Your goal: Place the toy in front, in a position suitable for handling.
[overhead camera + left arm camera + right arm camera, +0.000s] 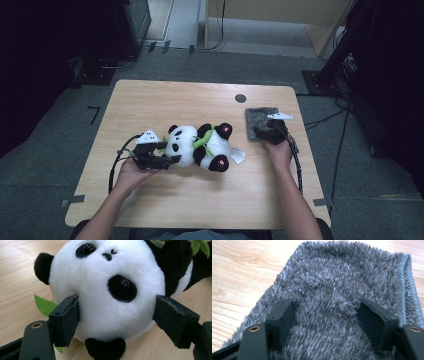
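High view: black-and-white plush panda toy lies on its side mid-table on the light wooden table, green felt leaves across its chest, white tag at its right side. Left gripper sits at the panda's head end. Right gripper rests on the grey fluffy microfibre cloth, which lies flat near the table's right edge, well apart from the panda. Small dark round grommet sits further back on the table.

Left gripper view: jaws stand wide and straddle the panda's white head. Left pad touches the fur at the cheek and seems to dent it slightly; right pad sits at the other side of the head, contact there is hard to call. Reads as jaws set around the head, not a firm clamp. Head rests on the wood, not lifted.

Right gripper view: jaws partly open, pressed down into the cloth pile. Cloth bulges up between the pads, but I can't tell if it is pinched or merely pushed on.

Progress, my read: early. Both tools are placed on their things; panda not raised, cloth not brought over. If the job is wiping or covering the toy, grasp, lift and cloth transfer all remain.
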Available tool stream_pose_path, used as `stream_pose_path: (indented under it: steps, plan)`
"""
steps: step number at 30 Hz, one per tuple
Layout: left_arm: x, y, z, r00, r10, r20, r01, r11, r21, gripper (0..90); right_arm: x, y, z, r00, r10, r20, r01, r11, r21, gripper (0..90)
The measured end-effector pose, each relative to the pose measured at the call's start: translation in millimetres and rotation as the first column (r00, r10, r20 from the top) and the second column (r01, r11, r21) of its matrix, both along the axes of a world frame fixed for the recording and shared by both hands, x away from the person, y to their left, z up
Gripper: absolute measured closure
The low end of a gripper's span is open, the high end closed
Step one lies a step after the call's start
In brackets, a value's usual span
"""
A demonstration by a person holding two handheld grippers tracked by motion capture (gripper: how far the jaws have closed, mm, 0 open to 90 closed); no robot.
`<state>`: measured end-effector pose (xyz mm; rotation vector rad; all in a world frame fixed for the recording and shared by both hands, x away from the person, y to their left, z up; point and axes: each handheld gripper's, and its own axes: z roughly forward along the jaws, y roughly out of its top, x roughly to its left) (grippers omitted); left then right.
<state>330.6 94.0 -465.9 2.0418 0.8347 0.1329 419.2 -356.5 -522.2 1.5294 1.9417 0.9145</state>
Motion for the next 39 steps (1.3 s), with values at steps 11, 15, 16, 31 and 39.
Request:
stream_pose_path:
  steps: [11,15,16,31,39]
  plan:
    - [0.1,3.4,-0.3,0.9996,0.025,0.015,-0.025,0.9995,-0.020,21.0,-5.0,-1.8,5.0,0.9994,0.017,0.031,-0.015,0.999,-0.044,74.0]
    - [0.8,6.0,1.7,0.9992,0.030,0.026,-0.030,0.9994,-0.019,19.7,-4.0,-4.2,10.9,0.9998,0.022,0.004,-0.022,1.000,-0.018,76.1]
    - [0.7,6.5,2.2,0.9989,0.032,0.036,-0.031,0.9995,-0.009,18.9,-4.4,-3.5,16.4,0.9996,0.030,-0.001,-0.030,1.000,-0.003,77.0]
    - [5.5,14.5,4.5,0.9974,0.050,0.052,-0.050,0.9987,-0.012,18.3,-14.6,6.7,53.5,0.9967,0.078,0.021,-0.080,0.991,0.106,77.6]
    - [10.9,10.4,-3.2,0.9991,0.021,0.038,-0.020,0.9997,-0.017,17.6,-23.9,14.3,74.5,0.9898,0.140,0.023,-0.142,0.982,0.127,77.6]
